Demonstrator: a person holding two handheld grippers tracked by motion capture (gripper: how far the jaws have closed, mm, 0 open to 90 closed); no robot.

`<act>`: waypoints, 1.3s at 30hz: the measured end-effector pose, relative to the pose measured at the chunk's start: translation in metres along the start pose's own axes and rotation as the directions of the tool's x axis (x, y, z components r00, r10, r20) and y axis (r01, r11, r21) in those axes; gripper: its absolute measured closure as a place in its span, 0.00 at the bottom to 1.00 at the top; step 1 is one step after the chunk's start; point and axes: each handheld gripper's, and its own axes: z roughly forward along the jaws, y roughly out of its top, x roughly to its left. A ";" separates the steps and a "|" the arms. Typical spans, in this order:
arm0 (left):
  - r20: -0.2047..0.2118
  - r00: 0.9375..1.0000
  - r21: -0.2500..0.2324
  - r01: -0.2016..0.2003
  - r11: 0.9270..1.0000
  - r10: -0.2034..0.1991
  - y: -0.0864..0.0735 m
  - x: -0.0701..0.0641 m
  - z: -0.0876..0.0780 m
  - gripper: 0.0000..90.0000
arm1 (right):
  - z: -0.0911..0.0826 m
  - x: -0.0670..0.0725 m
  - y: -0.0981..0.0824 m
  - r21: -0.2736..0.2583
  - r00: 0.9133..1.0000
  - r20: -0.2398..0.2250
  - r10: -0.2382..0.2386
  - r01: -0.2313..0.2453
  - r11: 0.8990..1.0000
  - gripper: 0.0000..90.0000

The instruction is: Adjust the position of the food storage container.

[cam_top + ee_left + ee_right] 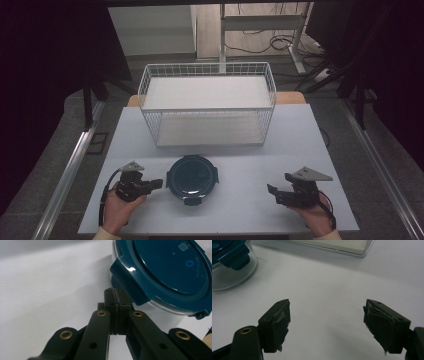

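A round glass container with a dark teal clip-on lid (192,179) sits near the front middle of the white worktop (240,150), between two hand-held claws. The left claw (159,183), held in the person's left hand (117,207), points at the container's left side; in the left gripper view its jaws are clenched together with nothing between them, their tips just beside one of the lid's side clips (127,281), and whether they touch it cannot be told. The right claw (272,194), held in the right hand (315,215), rests well apart from the container on the right of the worktop, its jaws released and spread over bare white surface; in the right gripper view the container (229,267) stands off at the upper left. Behind the container, toward the far edge of the worktop, stands a white wire basket (207,100) with an open top, its front wall near the container but apart from it. Bare worktop lies open between the container and the right claw, and along the front edge between the two hands. The worktop's left and right edges drop to grey floor (60,145).
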 end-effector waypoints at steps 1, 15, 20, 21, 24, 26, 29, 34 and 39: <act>0.004 1.000 0.002 0.001 1.000 -0.001 0.001 -0.001 0.002 1.00 | 0.000 0.000 0.000 0.000 1.000 0.000 0.000 0.000 1.000 0.24; 0.003 1.000 0.013 0.010 1.000 -0.010 0.005 -0.006 0.006 1.00 | 0.001 0.001 0.000 0.001 1.000 -0.002 -0.001 0.001 1.000 0.24; 0.000 1.000 0.013 0.013 1.000 -0.013 0.007 -0.006 0.008 1.00 | 0.001 0.001 0.001 0.001 1.000 -0.002 0.001 -0.001 1.000 0.24; 0.000 1.000 0.013 0.016 1.000 -0.016 0.008 -0.006 0.009 1.00 | 0.001 0.001 0.001 0.001 1.000 -0.003 0.002 -0.002 1.000 0.24; 0.002 1.000 0.012 0.023 1.000 -0.023 0.009 -0.007 0.010 1.00 | 0.001 0.001 0.001 -0.001 1.000 -0.003 0.004 -0.004 1.000 0.24; 0.004 1.000 0.014 0.024 1.000 -0.024 0.010 -0.007 0.011 1.00 | 0.000 0.001 0.001 -0.003 1.000 -0.002 0.002 -0.002 1.000 0.24; 0.012 1.000 0.017 0.025 1.000 -0.025 0.011 -0.009 0.012 1.00 | 0.000 0.001 0.001 -0.004 1.000 -0.002 0.004 -0.004 1.000 0.24; 0.021 1.000 0.024 0.017 1.000 -0.018 0.015 -0.016 0.019 1.00 | 0.000 0.001 0.002 -0.006 1.000 -0.003 0.004 -0.004 1.000 0.24; 0.039 0.999 0.036 0.000 0.999 -0.002 0.020 -0.024 0.026 1.00 | 0.000 0.001 0.002 -0.008 1.000 -0.003 0.003 -0.003 1.000 0.24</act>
